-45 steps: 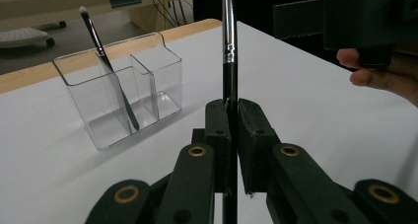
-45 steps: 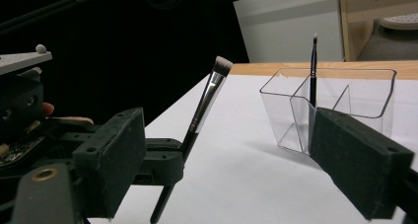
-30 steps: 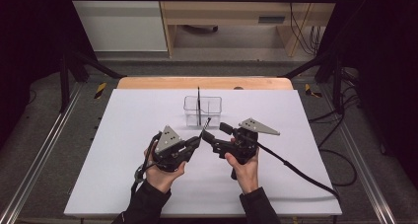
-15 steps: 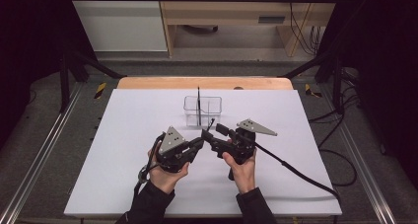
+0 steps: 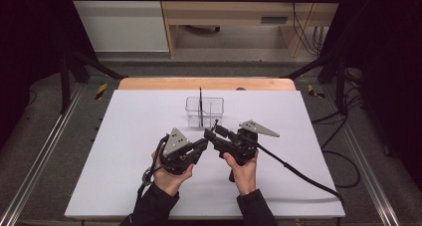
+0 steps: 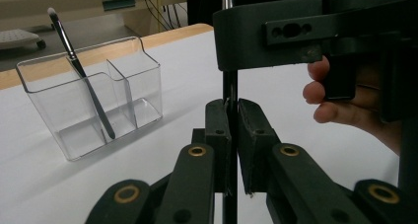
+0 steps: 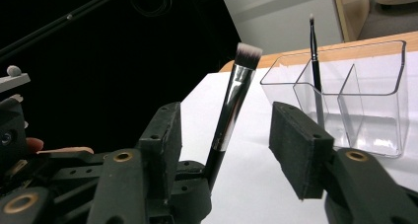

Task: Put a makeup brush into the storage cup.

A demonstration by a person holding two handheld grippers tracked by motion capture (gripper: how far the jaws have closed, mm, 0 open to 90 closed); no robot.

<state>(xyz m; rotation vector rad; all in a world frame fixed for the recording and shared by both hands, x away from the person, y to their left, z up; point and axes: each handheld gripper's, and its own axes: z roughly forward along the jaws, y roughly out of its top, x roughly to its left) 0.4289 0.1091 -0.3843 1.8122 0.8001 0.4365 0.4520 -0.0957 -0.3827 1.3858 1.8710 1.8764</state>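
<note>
My left gripper (image 5: 203,143) is shut on the black handle of a makeup brush (image 7: 235,95), which stands upright with its silver ferrule and white bristles on top. In the left gripper view the handle (image 6: 229,86) rises from between the closed jaws of the left gripper (image 6: 230,118). My right gripper (image 7: 226,120) is open, one jaw on each side of the brush and neither touching it. In the high view the right gripper (image 5: 213,131) meets the left one at mid-table. Just beyond them stands a clear divided organizer (image 5: 216,106) holding a thin dark brush (image 5: 200,104).
The white table sheet (image 5: 124,136) has free room left, right and in front of the hands. A wooden strip (image 5: 149,83) runs along the far edge. The right gripper's cable (image 5: 298,171) trails off to the right front. Metal rails (image 5: 40,161) flank the table.
The right gripper has edged a little left toward the left gripper. The left hand and the organizer have hardly moved.
</note>
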